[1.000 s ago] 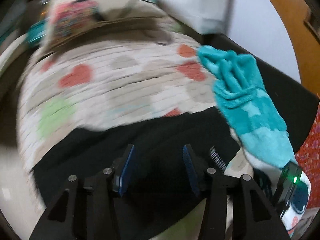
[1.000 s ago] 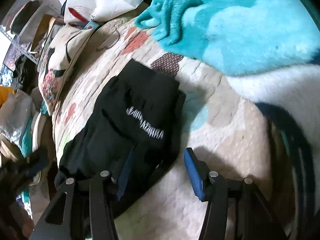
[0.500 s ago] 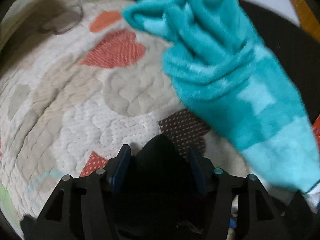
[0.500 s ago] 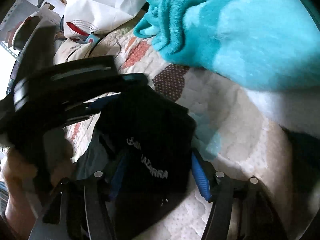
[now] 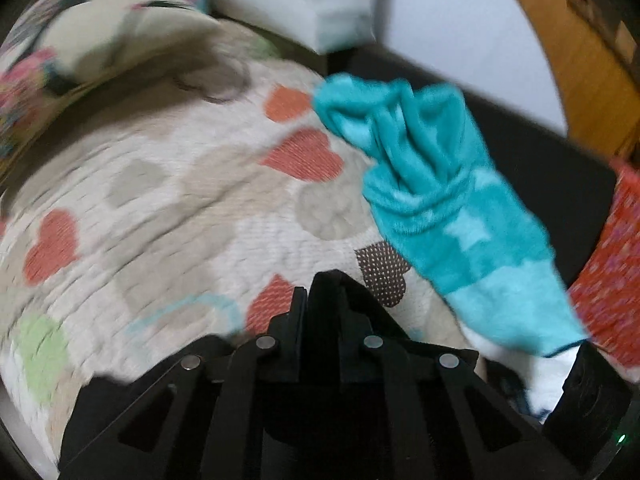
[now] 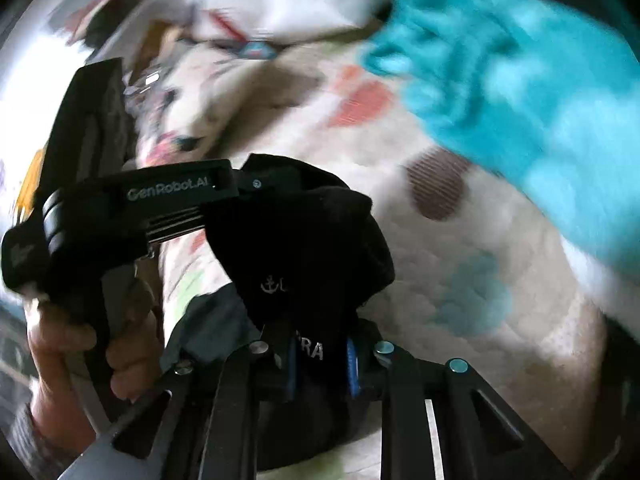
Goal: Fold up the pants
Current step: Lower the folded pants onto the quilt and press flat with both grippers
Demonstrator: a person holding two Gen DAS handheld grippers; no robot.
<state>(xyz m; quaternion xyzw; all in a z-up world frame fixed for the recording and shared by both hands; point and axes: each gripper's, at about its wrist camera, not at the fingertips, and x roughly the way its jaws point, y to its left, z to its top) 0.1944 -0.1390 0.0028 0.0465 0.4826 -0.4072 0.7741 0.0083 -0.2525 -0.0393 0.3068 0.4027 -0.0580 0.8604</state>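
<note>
- The right gripper (image 6: 320, 364) has just been closing; its blue fingers (image 6: 351, 368) pinch the black pants (image 6: 312, 248).
- The left gripper (image 5: 322, 296), just closed too, clamps the pants' edge at 6 o'clock.
- The pants bunch over the heart-patterned quilt (image 5: 180, 200).
- A teal blanket (image 5: 440, 192) lies at 2 o'clock.

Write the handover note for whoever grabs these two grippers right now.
Left gripper: jaws have just closed, pinching an edge of the black pants.
Right gripper: jaws have just closed on the pants near the white lettering.
Pants: bunched between both grippers above the heart-print quilt; teal blanket lies beside them.
Done: both grips taken.
Left: carry the fold over, lay flat, release.
</note>
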